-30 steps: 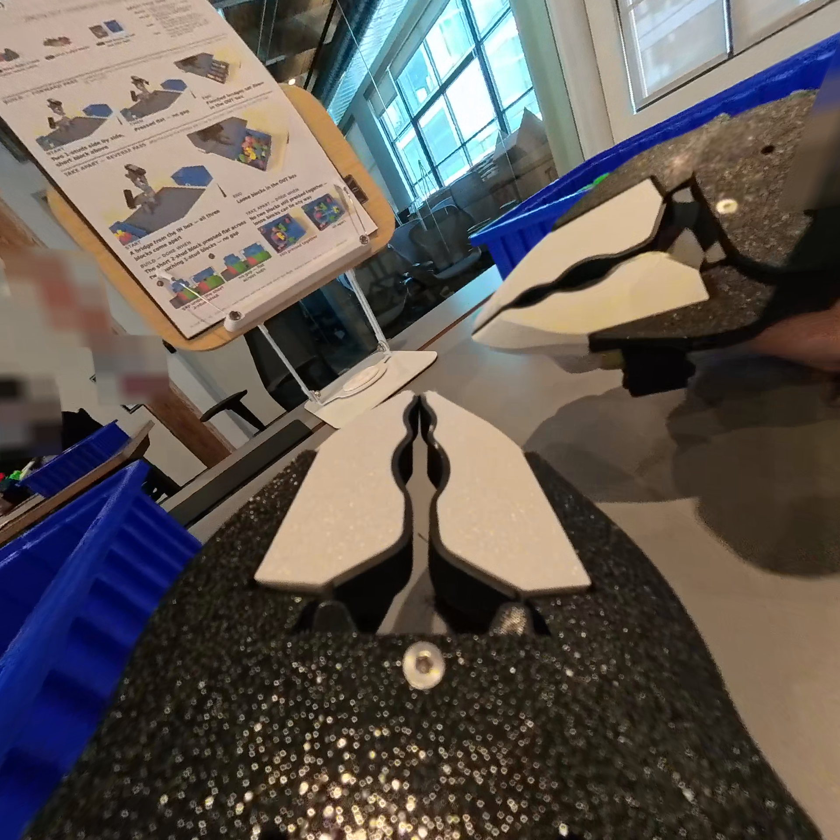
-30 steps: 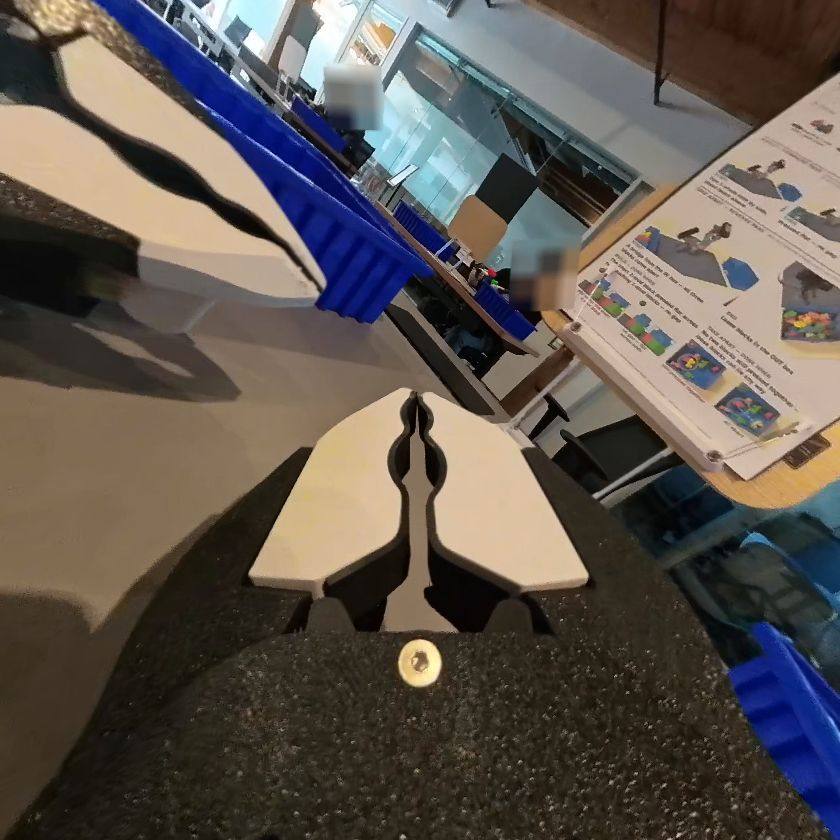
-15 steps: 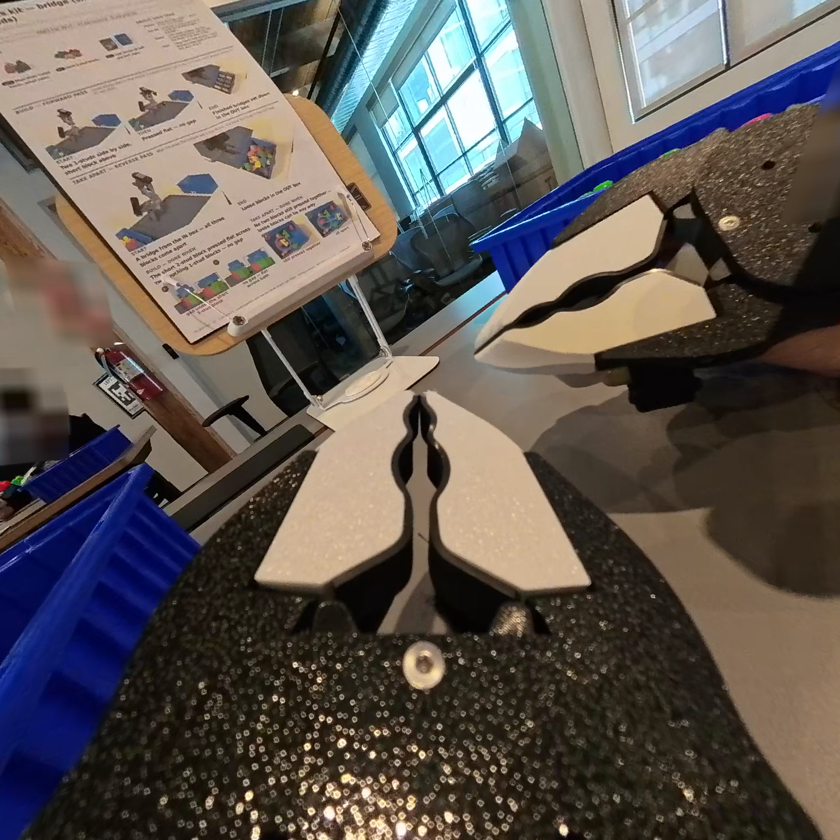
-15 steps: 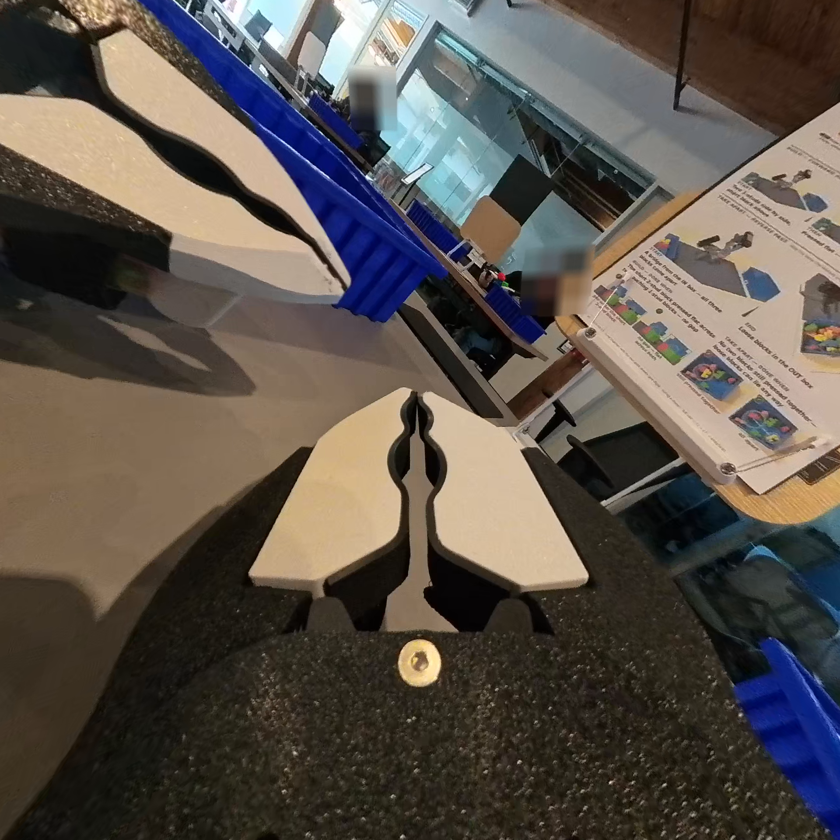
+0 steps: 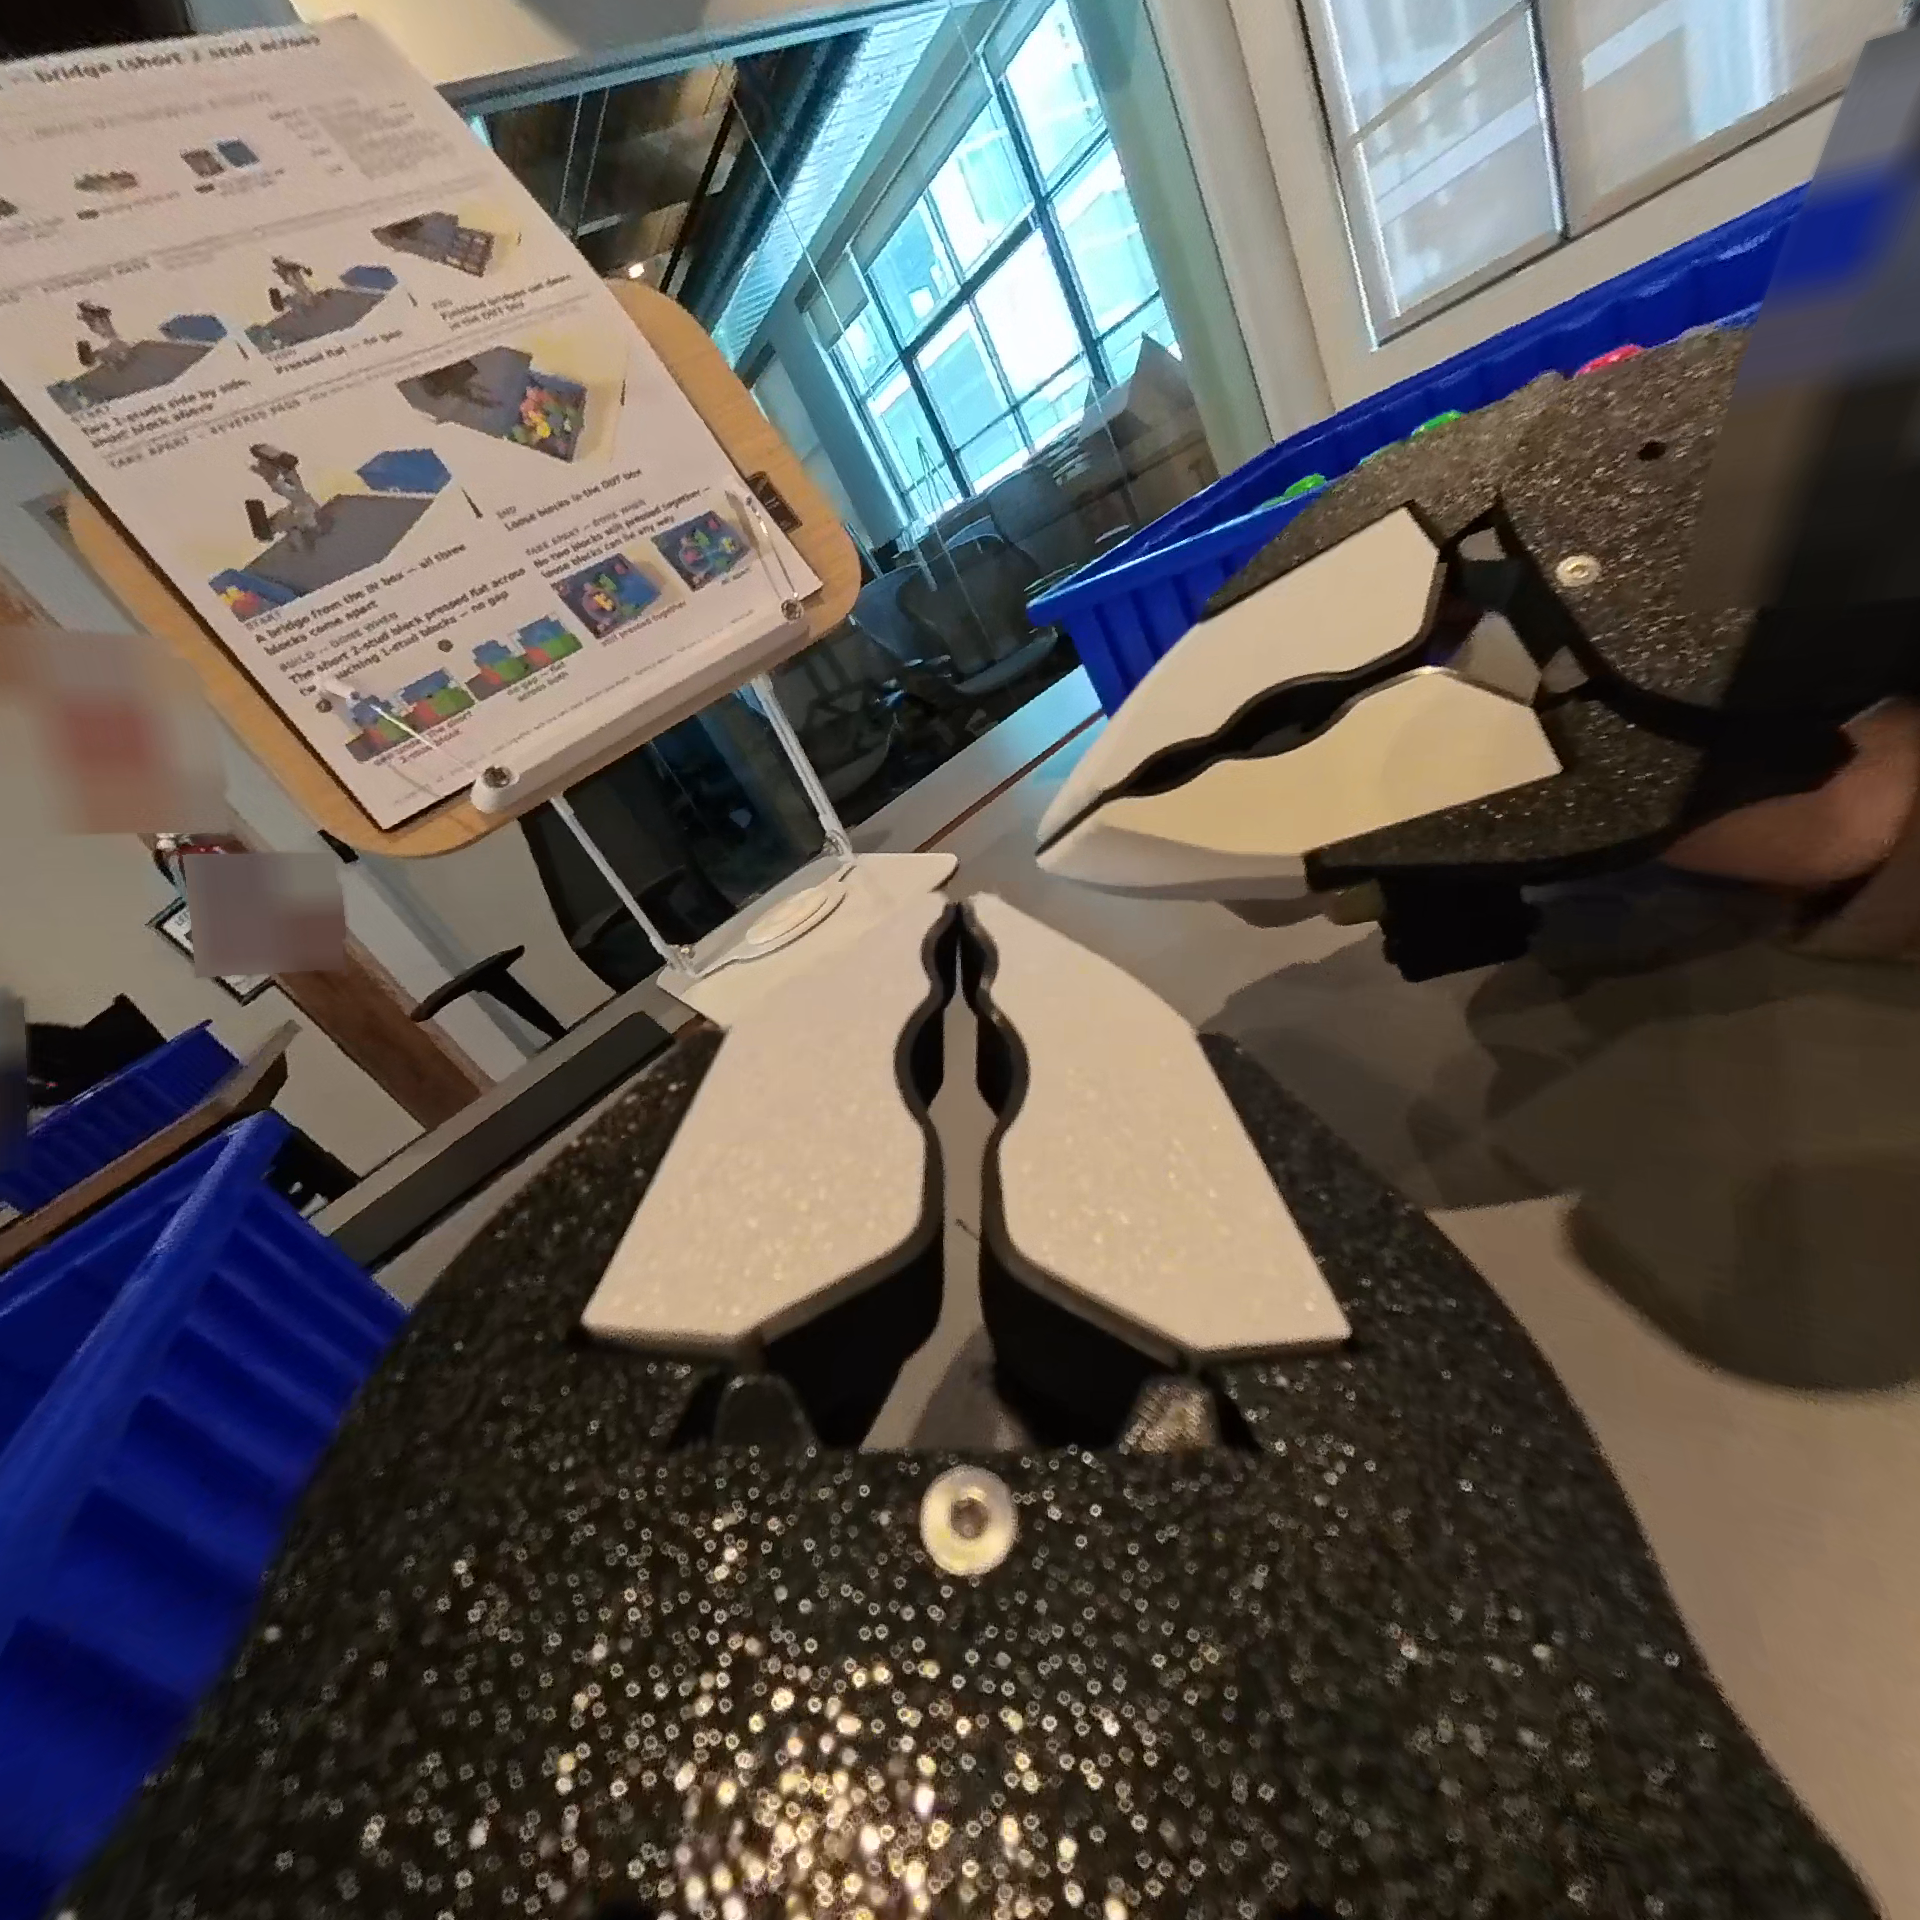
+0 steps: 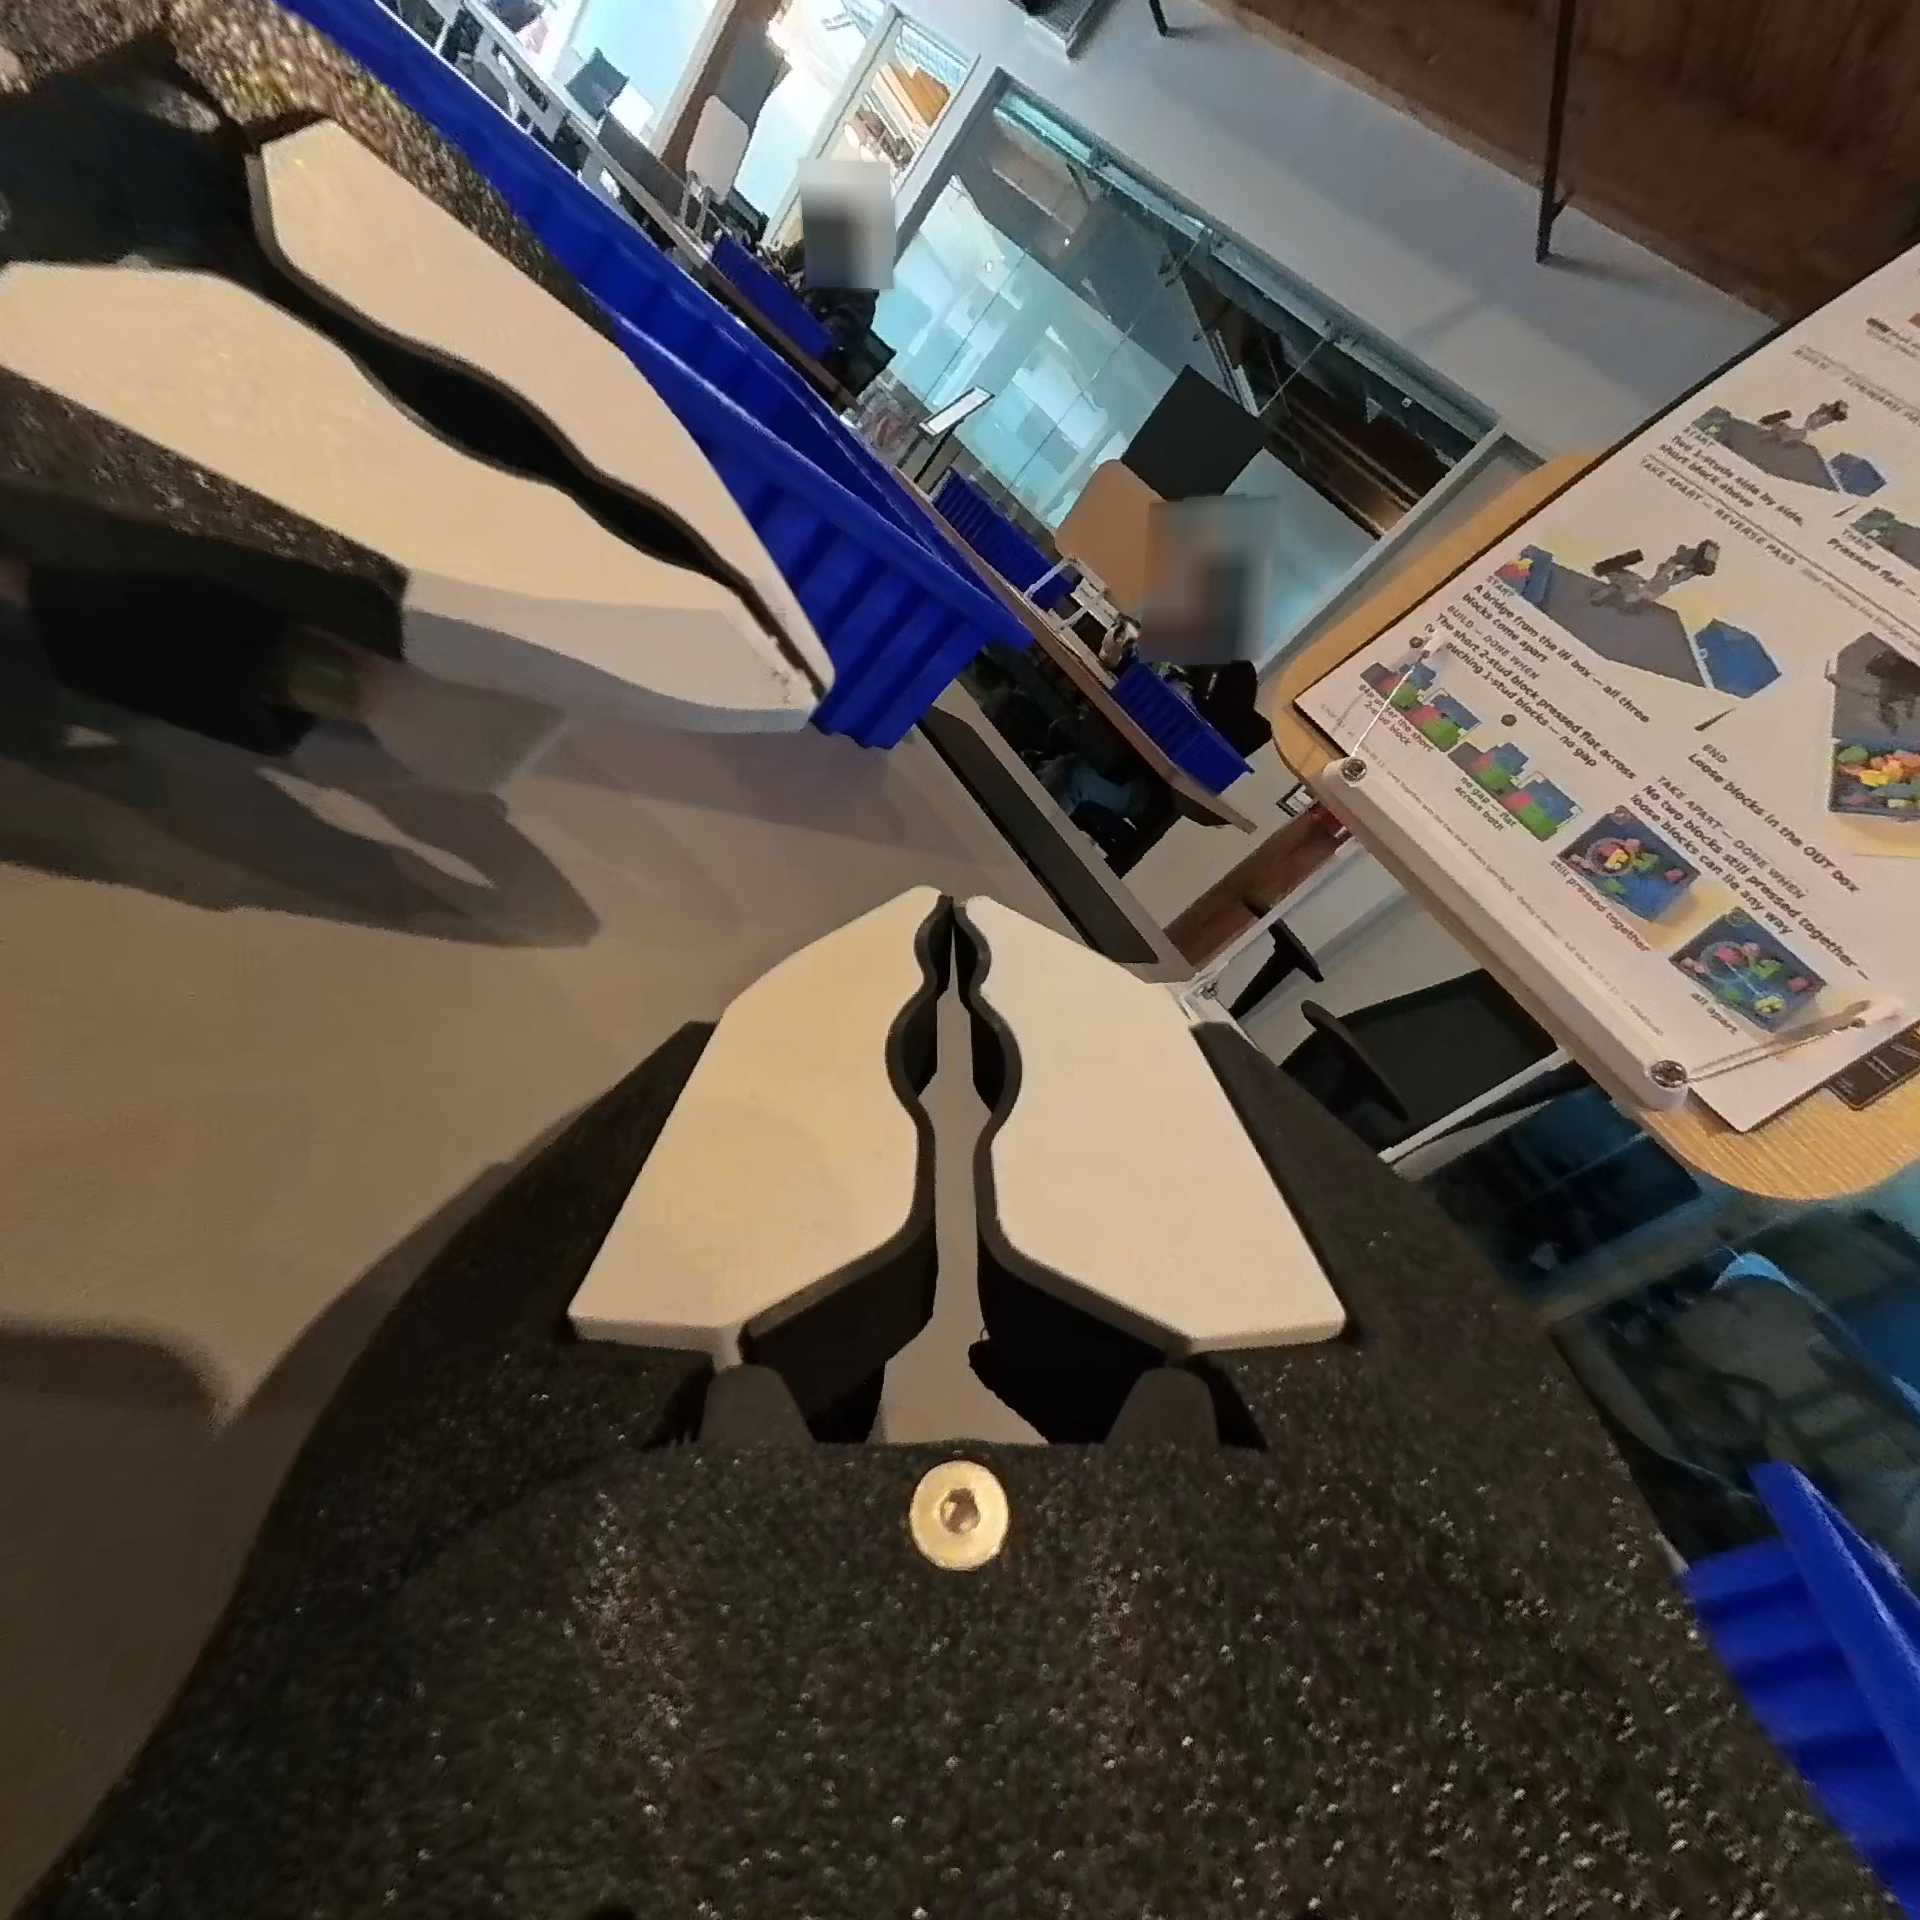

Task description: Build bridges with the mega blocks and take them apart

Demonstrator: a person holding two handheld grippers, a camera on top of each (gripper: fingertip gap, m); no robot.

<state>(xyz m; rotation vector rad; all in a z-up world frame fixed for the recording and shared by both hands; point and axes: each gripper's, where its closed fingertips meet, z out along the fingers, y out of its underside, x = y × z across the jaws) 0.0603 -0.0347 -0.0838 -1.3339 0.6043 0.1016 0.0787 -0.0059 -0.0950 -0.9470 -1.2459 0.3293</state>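
My left gripper [image 5: 957, 914] is shut and empty, low over the grey table [image 5: 1714, 1558]. My right gripper [image 6: 951, 906] is also shut and empty. Each shows in the other's view: the right gripper [image 5: 1060, 847] at the right of the left wrist view, the left gripper [image 6: 805, 665] at the upper left of the right wrist view. They point toward each other at an angle, tips close. A few coloured blocks [image 5: 1439, 424] peek over the rim of a blue bin [image 5: 1174, 592] behind the right gripper. No block lies on the table in view.
An instruction sheet on a wooden board [image 5: 343, 416] stands on a clear stand [image 5: 810, 914] at the table's far edge; it also shows in the right wrist view [image 6: 1662, 779]. Another blue bin [image 5: 135, 1403] sits at my left. A hand [image 5: 1829, 821] holds the right gripper. Some 4 cm of space lies between my two pairs of fingers.
Both grippers have tilted and shifted slightly, with the views rising a little; the other gripper looks nearer in each view. Both stay shut and empty.
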